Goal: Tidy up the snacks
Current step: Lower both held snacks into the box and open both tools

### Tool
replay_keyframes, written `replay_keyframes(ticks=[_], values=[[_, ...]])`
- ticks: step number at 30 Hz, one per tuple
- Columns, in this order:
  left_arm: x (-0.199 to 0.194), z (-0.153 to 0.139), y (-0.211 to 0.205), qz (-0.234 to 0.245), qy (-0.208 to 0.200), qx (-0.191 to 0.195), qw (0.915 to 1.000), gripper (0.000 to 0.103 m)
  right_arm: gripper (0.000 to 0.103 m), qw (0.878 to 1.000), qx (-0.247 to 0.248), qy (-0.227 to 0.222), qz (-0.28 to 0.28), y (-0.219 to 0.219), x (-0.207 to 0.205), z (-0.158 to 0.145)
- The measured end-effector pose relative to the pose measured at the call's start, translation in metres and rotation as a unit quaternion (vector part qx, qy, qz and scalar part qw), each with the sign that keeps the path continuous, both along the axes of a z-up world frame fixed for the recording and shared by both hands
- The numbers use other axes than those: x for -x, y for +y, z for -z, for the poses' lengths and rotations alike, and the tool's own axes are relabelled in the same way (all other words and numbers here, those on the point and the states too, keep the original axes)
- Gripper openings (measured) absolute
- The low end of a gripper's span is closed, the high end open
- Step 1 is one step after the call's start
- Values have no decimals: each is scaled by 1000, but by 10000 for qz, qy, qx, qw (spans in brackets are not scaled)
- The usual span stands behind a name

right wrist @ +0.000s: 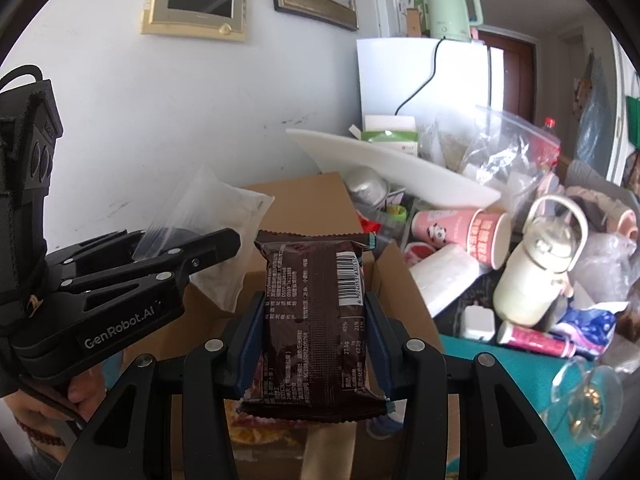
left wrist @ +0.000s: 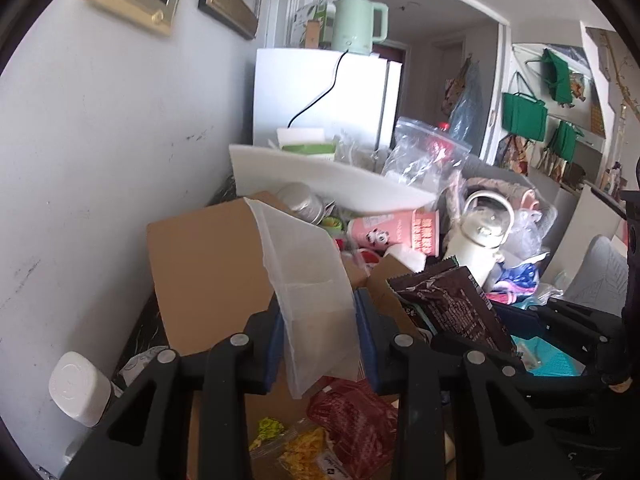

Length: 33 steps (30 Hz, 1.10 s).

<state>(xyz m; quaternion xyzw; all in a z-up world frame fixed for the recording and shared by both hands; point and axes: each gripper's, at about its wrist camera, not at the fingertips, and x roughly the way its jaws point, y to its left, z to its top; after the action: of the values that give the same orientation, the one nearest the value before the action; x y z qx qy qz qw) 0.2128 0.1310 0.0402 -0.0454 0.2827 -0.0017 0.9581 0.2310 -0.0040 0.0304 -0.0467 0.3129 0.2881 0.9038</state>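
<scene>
My left gripper (left wrist: 318, 316) is shut on a clear zip bag (left wrist: 308, 280) and holds it upright over an open cardboard box (left wrist: 208, 264). My right gripper (right wrist: 316, 312) is shut on a dark brown snack packet (right wrist: 316, 320) with a barcode, held above the same box (right wrist: 304, 200). The packet also shows in the left wrist view (left wrist: 452, 304), to the right of the bag. The left gripper and its bag (right wrist: 208, 220) show at the left of the right wrist view. Red and yellow snack packets (left wrist: 352, 428) lie inside the box.
Clutter lies behind the box: a white foam board (right wrist: 400, 168), pink paper cups (right wrist: 460, 232), a cream kettle (right wrist: 536, 268), plastic bags (right wrist: 512, 144). A wine glass (right wrist: 588, 400) lies on a teal mat (right wrist: 508, 376). A white bottle (left wrist: 80, 388) stands at the wall.
</scene>
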Motion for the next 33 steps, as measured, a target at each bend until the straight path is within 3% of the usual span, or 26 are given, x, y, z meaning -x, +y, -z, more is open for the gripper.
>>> replay_keyframes(ticks=[12,27,33], values=[[-27,37,4,-102,800,-265,9964,32,47,9980,325,548,28,19,-26,44],[-43,60,-2,-268,1457,-574,9873,33,47,9936,913,618,243,28,-31,59],[-46,63,-2,-352,1642,-455,9847,36,60,9930,995,567,297,26,-27,55]])
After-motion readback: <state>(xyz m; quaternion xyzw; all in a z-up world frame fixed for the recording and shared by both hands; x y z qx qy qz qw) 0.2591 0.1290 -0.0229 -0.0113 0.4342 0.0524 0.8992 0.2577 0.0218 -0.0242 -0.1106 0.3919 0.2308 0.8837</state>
